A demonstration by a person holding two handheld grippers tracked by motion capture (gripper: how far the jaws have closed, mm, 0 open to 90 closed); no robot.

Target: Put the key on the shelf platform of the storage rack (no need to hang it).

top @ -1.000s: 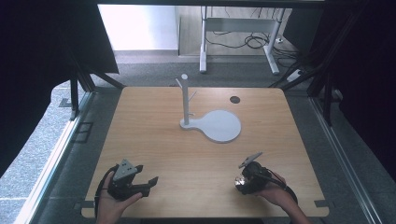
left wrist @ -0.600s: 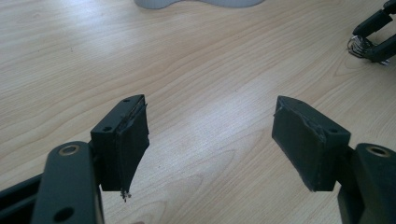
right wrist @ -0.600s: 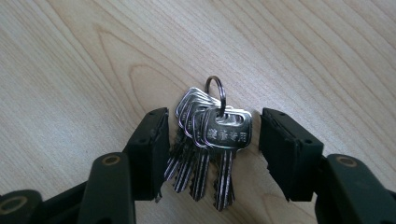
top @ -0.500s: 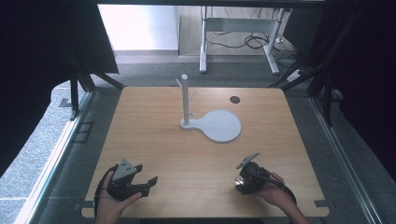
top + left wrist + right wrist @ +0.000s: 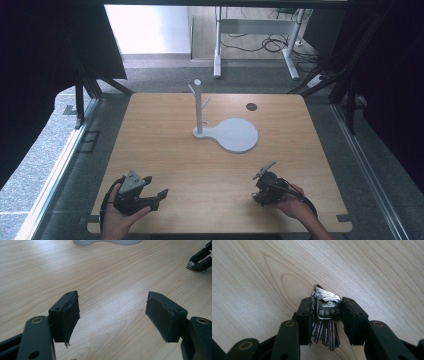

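Right gripper (image 5: 325,320), fingers just closing on the keys (image 5: 325,312), blades pointing back toward the hand. Left gripper (image 5: 112,315) wide open, empty. The stand (image 5: 199,107) lies ahead across the worktop (image 5: 165,150).

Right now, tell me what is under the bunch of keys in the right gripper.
Bare wooden table lies under the bunch of keys, which the right gripper clamps between its jaws, having just closed on it. The jaws hide the table directly beneath the key blades.
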